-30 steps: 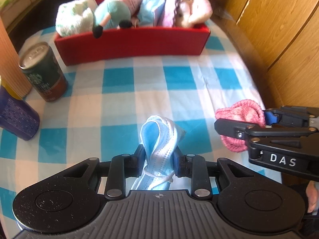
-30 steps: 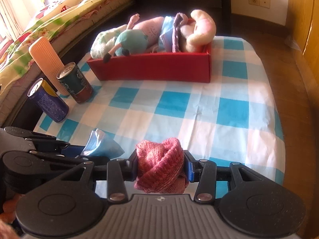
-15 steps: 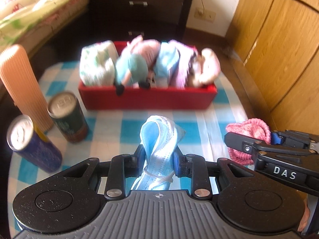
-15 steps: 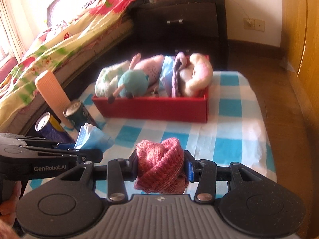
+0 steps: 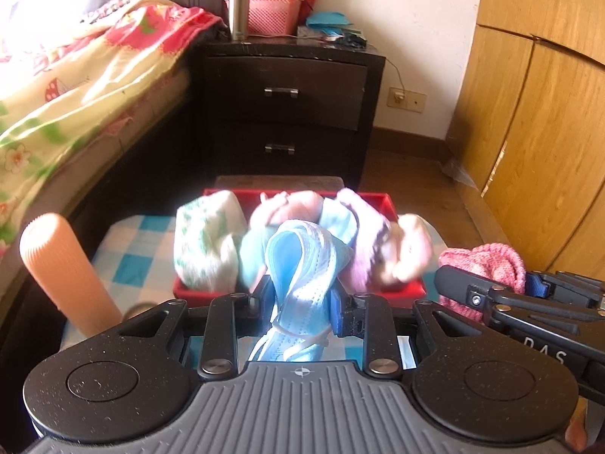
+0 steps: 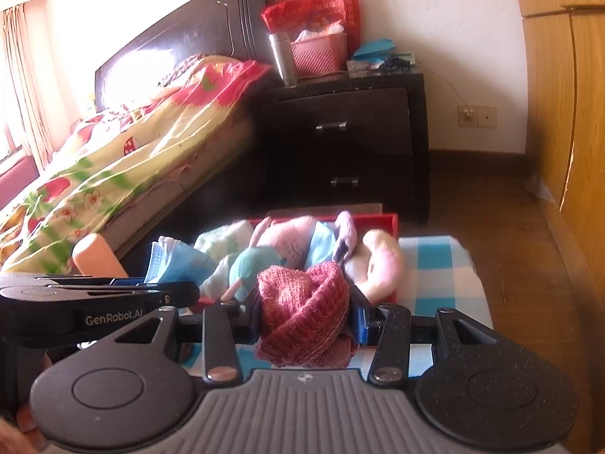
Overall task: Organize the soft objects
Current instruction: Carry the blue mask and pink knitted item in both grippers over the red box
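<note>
Left gripper (image 5: 302, 299) is clamping a blue face mask (image 5: 302, 265) and right gripper (image 6: 306, 317) a pink knitted piece (image 6: 302, 314), both hovering before the already crowded red bin (image 5: 378, 204), where released items risk sliding off the heap.

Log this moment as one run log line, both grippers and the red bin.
left gripper: shut on blue face mask | right gripper: shut on pink knit item | red bin: holds soft toys

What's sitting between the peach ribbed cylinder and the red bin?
In the left wrist view, only bare checked tablecloth shows between the peach ribbed cylinder and the red bin.
</note>
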`<state>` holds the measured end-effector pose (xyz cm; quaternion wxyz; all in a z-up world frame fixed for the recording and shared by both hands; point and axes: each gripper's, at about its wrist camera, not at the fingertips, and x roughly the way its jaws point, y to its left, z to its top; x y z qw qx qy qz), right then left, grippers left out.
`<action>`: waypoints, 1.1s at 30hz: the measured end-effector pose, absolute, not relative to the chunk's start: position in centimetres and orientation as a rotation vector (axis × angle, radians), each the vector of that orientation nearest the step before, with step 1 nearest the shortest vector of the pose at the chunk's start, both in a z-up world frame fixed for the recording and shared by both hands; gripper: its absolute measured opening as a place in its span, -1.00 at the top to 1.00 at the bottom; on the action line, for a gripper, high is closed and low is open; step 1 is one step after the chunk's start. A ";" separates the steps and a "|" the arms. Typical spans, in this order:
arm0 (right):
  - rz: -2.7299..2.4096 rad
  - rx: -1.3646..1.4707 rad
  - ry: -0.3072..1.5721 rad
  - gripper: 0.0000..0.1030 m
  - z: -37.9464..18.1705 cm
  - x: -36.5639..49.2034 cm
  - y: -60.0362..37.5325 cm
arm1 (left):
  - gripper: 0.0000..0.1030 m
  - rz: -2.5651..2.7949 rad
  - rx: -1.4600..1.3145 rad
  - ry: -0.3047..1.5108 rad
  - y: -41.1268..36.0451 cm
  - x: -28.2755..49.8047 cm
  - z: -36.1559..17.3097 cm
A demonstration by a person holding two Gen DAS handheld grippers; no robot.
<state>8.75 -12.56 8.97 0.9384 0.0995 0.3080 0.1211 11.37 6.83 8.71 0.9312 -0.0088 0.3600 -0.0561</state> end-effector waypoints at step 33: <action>0.128 0.058 0.551 0.58 4.3 22.5 -10.0 | 0.37 0.098 0.083 0.718 7.1 24.4 3.5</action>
